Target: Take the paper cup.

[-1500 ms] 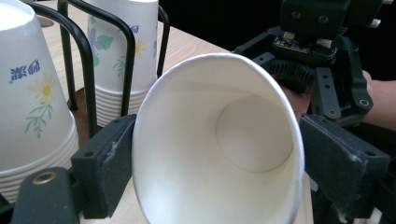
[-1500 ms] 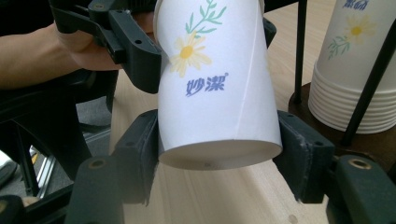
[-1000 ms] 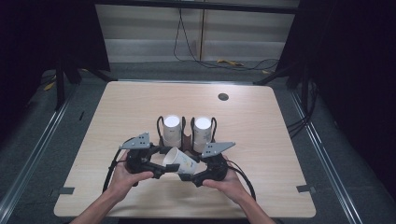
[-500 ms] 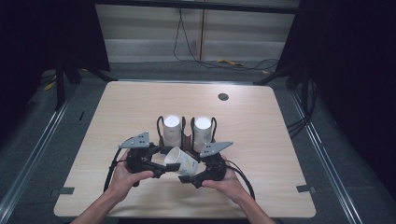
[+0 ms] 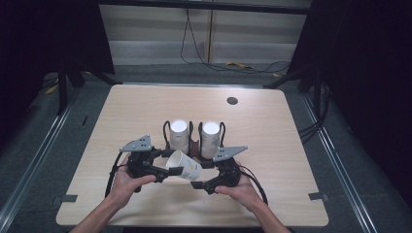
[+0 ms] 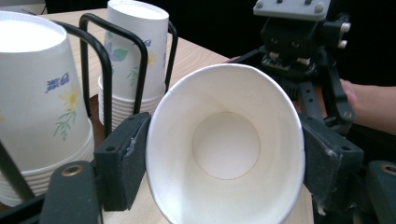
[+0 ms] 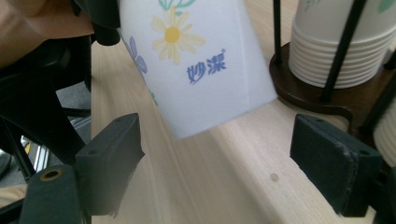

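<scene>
Paper cup (image 5: pixel 183 166) clamped in left hand-held gripper (image 5: pixel 167 171), mid-table.

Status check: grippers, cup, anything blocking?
Left gripper clamped on paper cup at its rim. Right gripper jaws just opened, clear of cup base. Cup rack close behind; nothing blocking.

A white paper cup (image 5: pixel 183 165) printed with a yellow daisy, blue petals and blue lettering lies tipped on its side above the table, held off the wood. Its open mouth is squeezed into an oval. It hangs just in front of 2 stacks of upturned matching cups (image 5: pixel 179 135) in a wire rack.
</scene>
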`<state>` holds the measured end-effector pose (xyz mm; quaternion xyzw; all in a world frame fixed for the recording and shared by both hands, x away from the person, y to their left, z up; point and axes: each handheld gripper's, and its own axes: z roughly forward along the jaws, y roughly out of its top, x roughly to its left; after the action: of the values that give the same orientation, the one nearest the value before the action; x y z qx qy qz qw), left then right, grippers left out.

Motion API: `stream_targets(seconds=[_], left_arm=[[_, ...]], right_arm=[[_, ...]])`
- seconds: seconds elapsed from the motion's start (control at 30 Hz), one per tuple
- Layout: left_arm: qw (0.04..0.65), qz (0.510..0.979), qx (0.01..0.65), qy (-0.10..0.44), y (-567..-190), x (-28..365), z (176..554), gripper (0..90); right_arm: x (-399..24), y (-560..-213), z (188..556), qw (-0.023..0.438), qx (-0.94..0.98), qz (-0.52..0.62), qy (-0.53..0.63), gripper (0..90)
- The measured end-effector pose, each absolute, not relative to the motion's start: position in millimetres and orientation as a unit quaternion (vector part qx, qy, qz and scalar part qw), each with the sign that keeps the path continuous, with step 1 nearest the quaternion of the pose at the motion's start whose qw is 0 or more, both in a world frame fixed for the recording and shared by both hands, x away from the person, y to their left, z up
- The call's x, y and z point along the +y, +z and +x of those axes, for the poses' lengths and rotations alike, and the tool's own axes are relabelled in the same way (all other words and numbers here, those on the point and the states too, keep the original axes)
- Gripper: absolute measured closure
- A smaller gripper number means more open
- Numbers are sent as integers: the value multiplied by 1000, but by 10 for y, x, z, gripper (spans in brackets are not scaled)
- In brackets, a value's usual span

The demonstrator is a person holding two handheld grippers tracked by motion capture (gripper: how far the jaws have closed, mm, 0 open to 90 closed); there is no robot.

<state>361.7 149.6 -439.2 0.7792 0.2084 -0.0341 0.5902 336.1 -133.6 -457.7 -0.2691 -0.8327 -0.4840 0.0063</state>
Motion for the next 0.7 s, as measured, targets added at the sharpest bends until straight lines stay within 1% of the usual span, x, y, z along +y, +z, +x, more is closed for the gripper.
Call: stream_targets(seconds=[0.13, 0.17, 0.37, 0.47, 0.7], left_arm=[[586, 781, 215, -32, -4431, 1519, 3616, 244], [579, 786, 214, -25, -4438, 1539, 3611, 244], [578, 784, 228, -12, -4419, 1636, 3626, 247], [573, 783, 242, -6, -4421, 1669, 3643, 248], [571, 782, 249, 5, -4401, 1760, 3668, 248]], right_arm=[[-1409, -4558, 3360, 4, -829, -279, -484, 171], [-1425, -4558, 3358, 3, -828, -282, -484, 173], [-1472, -4535, 3326, -2, -829, -289, -479, 177], [-1510, -4513, 3296, -10, -830, -293, -475, 184], [-1672, -4483, 3287, -30, -817, -316, -482, 196]])
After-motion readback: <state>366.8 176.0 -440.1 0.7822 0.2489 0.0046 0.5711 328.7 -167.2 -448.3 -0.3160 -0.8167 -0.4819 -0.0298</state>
